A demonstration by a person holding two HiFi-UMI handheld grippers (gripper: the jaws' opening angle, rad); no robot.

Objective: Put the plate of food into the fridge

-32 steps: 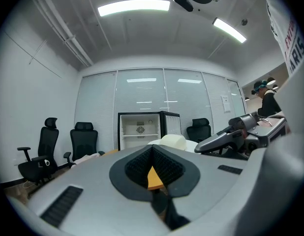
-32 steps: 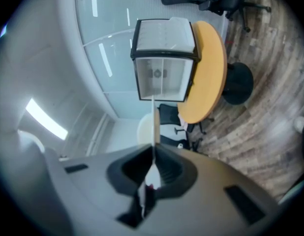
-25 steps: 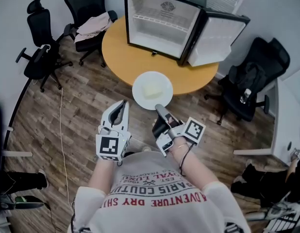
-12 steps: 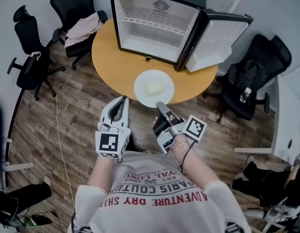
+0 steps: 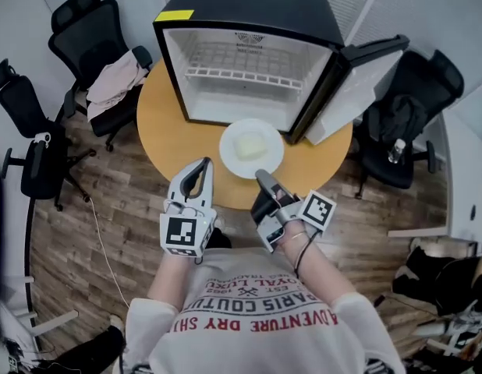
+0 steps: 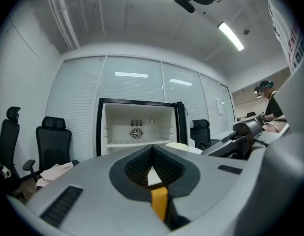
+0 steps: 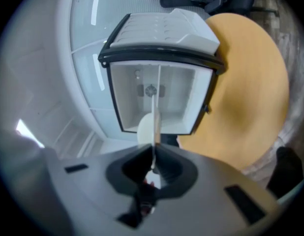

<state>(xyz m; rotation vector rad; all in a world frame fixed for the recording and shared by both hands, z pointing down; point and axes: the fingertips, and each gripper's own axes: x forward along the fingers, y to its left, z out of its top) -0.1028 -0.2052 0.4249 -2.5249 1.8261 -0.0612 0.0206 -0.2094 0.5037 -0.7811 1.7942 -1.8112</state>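
A white plate (image 5: 264, 160) carries a pale block of food (image 5: 247, 145). It hangs over the near part of the round wooden table (image 5: 167, 142), just in front of the open mini fridge (image 5: 239, 80). My right gripper (image 5: 259, 175) is shut on the plate's near rim. In the right gripper view the plate (image 7: 154, 117) shows edge-on as a thin white line running out of the right gripper (image 7: 153, 156) toward the fridge (image 7: 157, 97). My left gripper (image 5: 203, 164) sits beside the plate on its left, shut and empty. The left gripper (image 6: 153, 154) faces the fridge (image 6: 137, 127).
The fridge door (image 5: 346, 84) stands swung out to the right. A wire shelf (image 5: 245, 76) crosses the white interior. Black office chairs stand left (image 5: 97, 37) and right (image 5: 405, 123) of the table; clothes (image 5: 112, 80) lie on one left chair. The floor is wood planks.
The person has stepped toward the table. Both grippers and the plate have come forward over the table, closer to the open fridge. The grip on the plate is unchanged.
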